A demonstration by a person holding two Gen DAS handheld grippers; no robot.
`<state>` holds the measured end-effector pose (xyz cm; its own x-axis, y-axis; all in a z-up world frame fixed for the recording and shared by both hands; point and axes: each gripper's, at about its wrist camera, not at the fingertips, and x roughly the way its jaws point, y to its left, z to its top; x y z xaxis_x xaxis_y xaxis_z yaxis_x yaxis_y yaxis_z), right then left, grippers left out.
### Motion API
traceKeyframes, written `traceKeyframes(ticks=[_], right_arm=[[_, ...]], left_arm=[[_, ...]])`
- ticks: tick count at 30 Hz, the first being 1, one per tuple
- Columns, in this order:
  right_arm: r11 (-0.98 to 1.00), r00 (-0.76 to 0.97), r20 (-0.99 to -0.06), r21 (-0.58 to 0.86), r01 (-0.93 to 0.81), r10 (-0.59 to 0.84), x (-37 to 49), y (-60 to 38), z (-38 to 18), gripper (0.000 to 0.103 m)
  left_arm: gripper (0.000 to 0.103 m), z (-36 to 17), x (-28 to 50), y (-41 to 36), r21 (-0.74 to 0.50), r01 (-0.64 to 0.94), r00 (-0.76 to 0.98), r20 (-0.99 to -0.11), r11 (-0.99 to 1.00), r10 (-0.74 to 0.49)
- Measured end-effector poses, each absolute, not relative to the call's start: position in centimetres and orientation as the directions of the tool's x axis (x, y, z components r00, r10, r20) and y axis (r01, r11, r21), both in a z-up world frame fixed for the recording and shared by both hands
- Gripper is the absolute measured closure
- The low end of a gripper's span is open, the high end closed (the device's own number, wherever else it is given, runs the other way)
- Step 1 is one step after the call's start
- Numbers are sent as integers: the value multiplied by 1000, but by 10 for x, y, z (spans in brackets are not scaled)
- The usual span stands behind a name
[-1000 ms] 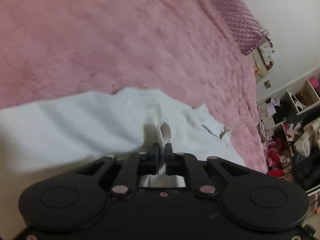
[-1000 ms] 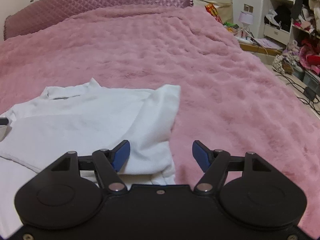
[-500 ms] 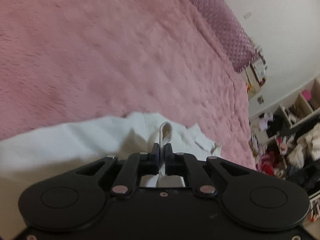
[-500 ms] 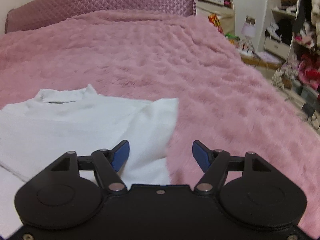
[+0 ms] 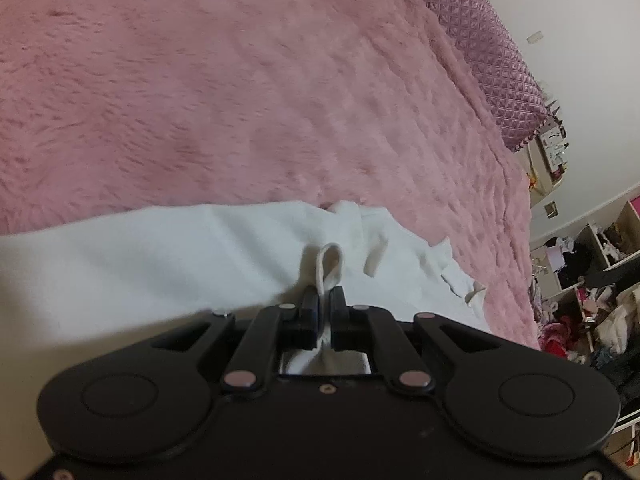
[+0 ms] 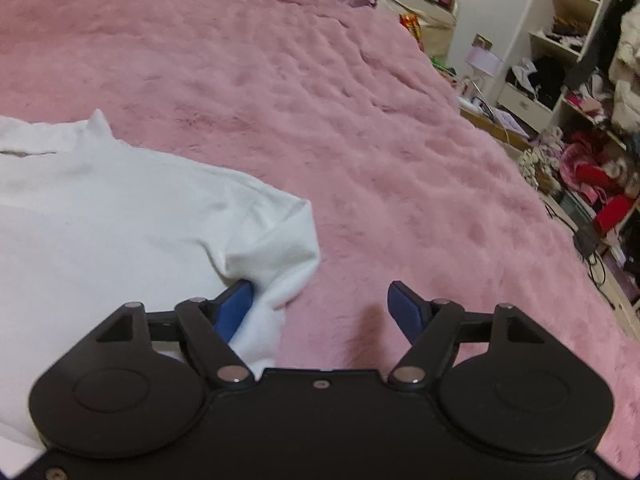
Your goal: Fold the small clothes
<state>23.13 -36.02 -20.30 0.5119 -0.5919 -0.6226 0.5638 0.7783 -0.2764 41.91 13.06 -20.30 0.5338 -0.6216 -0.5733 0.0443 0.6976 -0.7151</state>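
White cotton shirt point(image 6: 120, 220) lies flat on the pink blanket point(image 6: 360, 120), its hem pinched in the closed left gripper point(image 5: 324, 304), while the empty right gripper point(image 6: 320, 300), jaws opening beside the sleeve, risks snagging plush.

Fluffy pink blanket point(image 6: 360, 152) covers pretty much the whole bed. At the far end there's a quilted purple headboard point(image 5: 484, 40) with a diamond pattern. Off the right side of the bed it's a mess: open white shelves point(image 6: 576, 40) stuffed with dark and light clothes, a heap of red and pink clothes point(image 6: 592, 176) on the floor, black cables point(image 6: 596, 264) trailing nearer. A small lamp point(image 6: 482, 60) sits past the bed's far right corner. Plain white wall point(image 5: 580, 20) behind.
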Motion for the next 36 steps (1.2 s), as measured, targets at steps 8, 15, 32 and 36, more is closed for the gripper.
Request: traceKeyframes(ticks=[8,15,32,36], right_arm=[[866,716,-504,-153,477,-483,206,-321,-158,29],[895,704,-599,-49,443,-381,224,-336,-174,29],[875,707,-587,-5,483,-394,217,-294,-169,28],[949,816,-526,48,310,-240,223,-219,-147,28]], left_arm=[[97,-184,410,145,-710,50,580,-552,703,-599],[95,-171,394,125,-750,148,528,-491,645,-693],[84,-179,369,147,-719,52,543,-561,693,-624],[77,-152,319,185,-696,47,575,-568,717,-589]])
